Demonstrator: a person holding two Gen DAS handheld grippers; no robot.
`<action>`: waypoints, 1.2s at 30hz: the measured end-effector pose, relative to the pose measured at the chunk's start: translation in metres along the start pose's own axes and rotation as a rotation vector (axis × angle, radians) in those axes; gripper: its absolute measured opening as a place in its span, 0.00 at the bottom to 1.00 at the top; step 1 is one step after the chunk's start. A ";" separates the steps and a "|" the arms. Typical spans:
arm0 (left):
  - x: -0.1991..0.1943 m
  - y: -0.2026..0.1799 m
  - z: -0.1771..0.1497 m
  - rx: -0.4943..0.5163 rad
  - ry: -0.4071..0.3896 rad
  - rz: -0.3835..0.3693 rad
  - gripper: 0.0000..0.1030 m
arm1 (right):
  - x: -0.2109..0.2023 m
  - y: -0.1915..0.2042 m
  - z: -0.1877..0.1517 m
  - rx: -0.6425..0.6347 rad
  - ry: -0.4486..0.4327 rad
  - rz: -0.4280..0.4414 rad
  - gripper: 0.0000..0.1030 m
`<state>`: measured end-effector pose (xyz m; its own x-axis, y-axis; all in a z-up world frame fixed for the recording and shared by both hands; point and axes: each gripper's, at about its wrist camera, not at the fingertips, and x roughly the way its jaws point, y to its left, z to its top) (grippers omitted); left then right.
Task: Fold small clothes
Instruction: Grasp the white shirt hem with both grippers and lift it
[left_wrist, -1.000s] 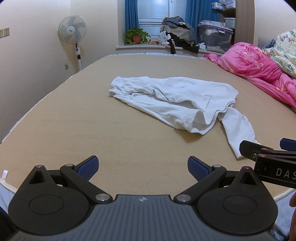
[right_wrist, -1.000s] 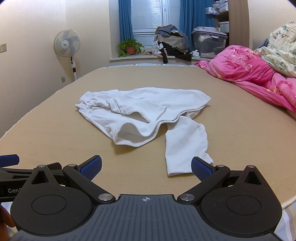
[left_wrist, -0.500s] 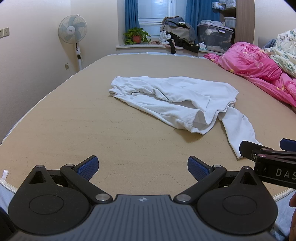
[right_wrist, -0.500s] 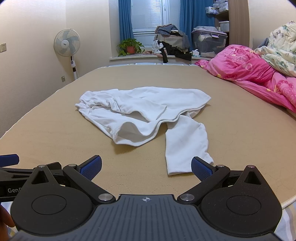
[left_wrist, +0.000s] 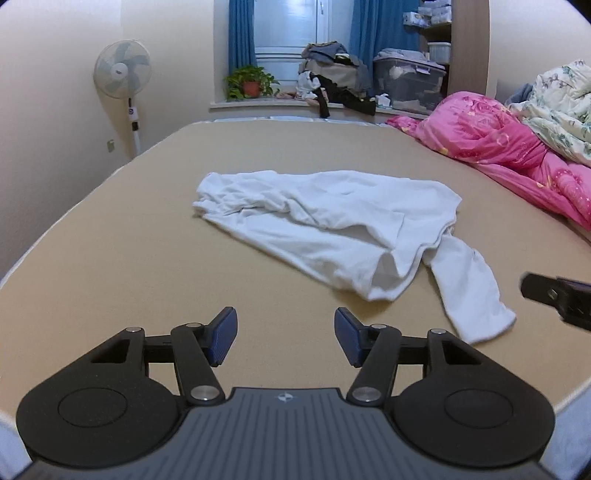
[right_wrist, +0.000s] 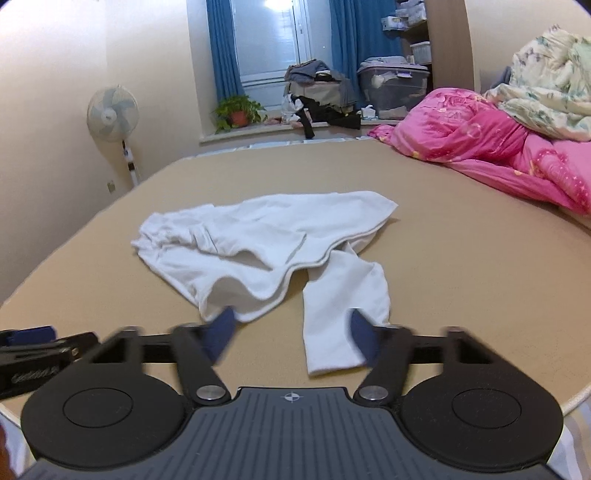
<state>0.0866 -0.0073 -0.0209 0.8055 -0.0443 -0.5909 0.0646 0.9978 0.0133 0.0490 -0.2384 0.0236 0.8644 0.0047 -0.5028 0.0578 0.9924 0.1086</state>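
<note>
white garment (left_wrist: 332, 225) is lying crumpled mid-bed (left_wrist: 110, 258), both tools, left tool (left_wrist: 285, 339) and right tool (right_wrist: 291, 334), just narrowed a bit but are released, nothing between them

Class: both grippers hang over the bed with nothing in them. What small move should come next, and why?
Probably ease the right gripper, whose jaws have just been closing on nothing, forward to the near sleeve. The white garment lies crumpled with that sleeve trailing toward it.

One white garment (left_wrist: 332, 225), two tools, one fan (left_wrist: 122, 70), one plant (left_wrist: 249, 80)
</note>
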 end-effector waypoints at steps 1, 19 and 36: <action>0.009 -0.003 0.006 -0.011 0.013 -0.017 0.62 | 0.001 -0.003 0.002 0.006 0.001 0.005 0.49; 0.092 0.000 0.050 -0.028 0.137 -0.025 0.04 | 0.022 -0.034 0.019 0.100 0.046 -0.007 0.52; -0.059 0.197 -0.010 -0.085 0.172 -0.015 0.31 | 0.015 -0.051 0.014 0.156 0.066 -0.096 0.52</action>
<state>0.0462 0.1924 0.0084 0.6914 -0.0578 -0.7201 0.0202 0.9980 -0.0606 0.0666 -0.2911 0.0227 0.8167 -0.0758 -0.5721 0.2195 0.9576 0.1864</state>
